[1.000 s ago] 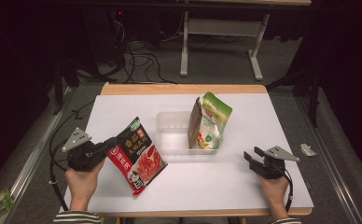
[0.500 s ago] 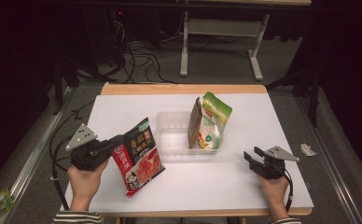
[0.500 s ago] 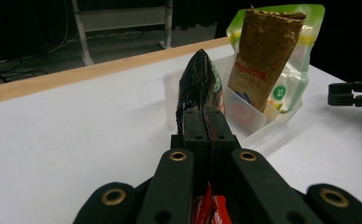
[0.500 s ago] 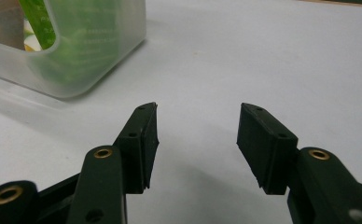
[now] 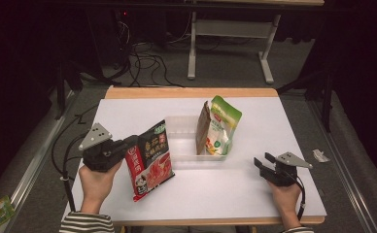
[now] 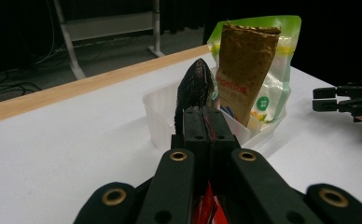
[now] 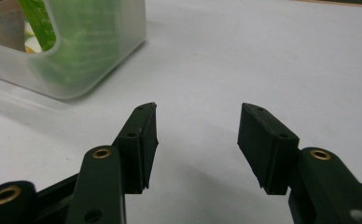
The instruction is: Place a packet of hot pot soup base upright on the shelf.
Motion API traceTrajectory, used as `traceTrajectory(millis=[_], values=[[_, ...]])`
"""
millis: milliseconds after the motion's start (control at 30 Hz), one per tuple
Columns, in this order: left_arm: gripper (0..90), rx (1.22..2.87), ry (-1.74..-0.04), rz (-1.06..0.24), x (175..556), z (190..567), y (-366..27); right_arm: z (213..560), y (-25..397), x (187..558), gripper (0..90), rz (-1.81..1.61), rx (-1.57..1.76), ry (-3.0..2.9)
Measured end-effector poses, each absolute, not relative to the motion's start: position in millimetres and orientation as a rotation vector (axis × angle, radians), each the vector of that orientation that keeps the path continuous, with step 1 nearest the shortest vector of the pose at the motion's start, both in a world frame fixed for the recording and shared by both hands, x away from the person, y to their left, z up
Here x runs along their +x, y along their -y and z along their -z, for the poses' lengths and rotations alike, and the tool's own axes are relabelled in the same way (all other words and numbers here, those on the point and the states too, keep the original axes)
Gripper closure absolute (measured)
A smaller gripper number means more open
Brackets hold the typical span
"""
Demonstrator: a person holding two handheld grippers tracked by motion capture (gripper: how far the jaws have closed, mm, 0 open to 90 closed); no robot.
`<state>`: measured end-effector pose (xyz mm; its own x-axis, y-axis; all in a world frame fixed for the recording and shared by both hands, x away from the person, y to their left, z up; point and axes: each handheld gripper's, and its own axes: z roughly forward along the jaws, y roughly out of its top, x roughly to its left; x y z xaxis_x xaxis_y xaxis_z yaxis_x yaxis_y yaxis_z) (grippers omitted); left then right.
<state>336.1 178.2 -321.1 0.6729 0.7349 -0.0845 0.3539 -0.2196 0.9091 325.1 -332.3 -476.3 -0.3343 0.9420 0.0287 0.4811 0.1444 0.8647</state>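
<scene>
print on red snack bag [image 5: 150,162], brown pouch [image 6: 242,70], too blurred to read

Black left gripper [image 5: 128,149] and right gripper [image 5: 262,162], brass screws, grey triangular plates, black cables; striped sleeves.

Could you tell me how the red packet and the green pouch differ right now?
The red packet is pinched in the shut left gripper, outside the clear bin; the green pouch stands in that bin, next to a brown packet, with no gripper on it. The red packet is mainly red and black; the green pouch is green and pale. Both are flexible snack-type bags.
</scene>
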Motion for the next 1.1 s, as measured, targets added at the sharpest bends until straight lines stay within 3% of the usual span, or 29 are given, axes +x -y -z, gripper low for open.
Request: traceTrajectory(millis=[1100], values=[[90.0,1.759,-0.789,-0.374,379.0,279.0,-137.3,476.4,332.3,325.1,47.4,-1.114,1.358,-1.890]])
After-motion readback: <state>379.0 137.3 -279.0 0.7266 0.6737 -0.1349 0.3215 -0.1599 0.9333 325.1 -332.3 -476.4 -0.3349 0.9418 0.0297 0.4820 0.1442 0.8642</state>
